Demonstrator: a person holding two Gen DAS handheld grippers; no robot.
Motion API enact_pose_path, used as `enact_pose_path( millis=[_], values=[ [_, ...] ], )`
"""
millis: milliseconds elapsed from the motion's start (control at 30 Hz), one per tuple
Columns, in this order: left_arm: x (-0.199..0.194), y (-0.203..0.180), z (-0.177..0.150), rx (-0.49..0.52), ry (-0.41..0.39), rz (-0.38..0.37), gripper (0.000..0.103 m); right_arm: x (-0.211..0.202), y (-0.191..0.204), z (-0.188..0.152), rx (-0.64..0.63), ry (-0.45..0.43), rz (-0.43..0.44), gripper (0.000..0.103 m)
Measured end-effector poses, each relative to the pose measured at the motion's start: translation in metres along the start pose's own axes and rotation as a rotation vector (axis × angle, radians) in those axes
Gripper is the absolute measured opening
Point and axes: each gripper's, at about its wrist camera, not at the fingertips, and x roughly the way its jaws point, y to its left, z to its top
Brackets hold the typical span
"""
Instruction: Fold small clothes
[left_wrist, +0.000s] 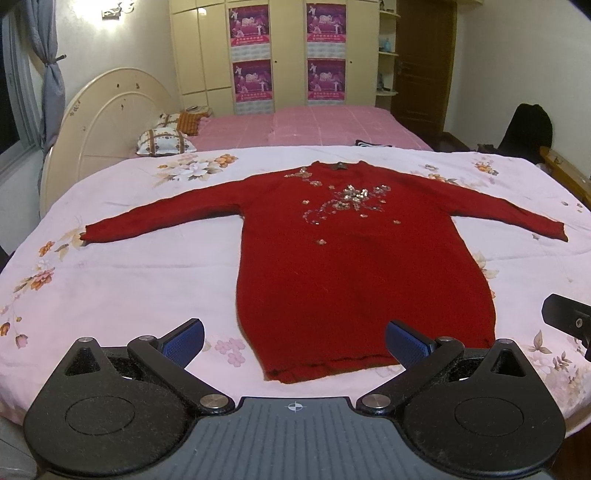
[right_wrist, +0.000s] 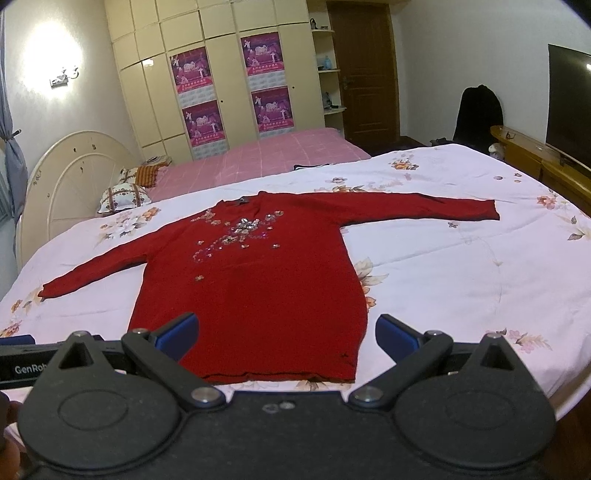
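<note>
Lying flat and face up on the floral bedspread, one red sweater has both sleeves spread toward the bed's side edges and its hem at the near edge. Left wrist view: the left gripper hovers over the hem, fingers wide apart and holding nothing; four posters hang on the wardrobe, two pillows lie by the headboard. Right wrist view: the right gripper is likewise spread apart and empty above the same sweater's hem; a dark screen stands beyond the far right corner.
</note>
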Motion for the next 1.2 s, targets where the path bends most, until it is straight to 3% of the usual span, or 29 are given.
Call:
enact_pose_path(
  millis=[600, 867, 1200],
  values=[
    [0.026, -0.003, 0.018, 0.014, 0.014, 0.013, 0.103, 0.018, -0.003, 0.005, -0.004, 0.004, -0.025, 0.102],
    [0.065, -0.016, 0.038, -0.001, 0.012, 0.019, 0.103, 0.048, -0.031, 0.021, 0.054, -0.015, -0.01, 0.102],
    [0.126, -0.044, 0.073, 0.009, 0.023, 0.033, 0.103, 0.103, -0.072, 0.048, 0.087, 0.003, -0.087, 0.1]
  ],
)
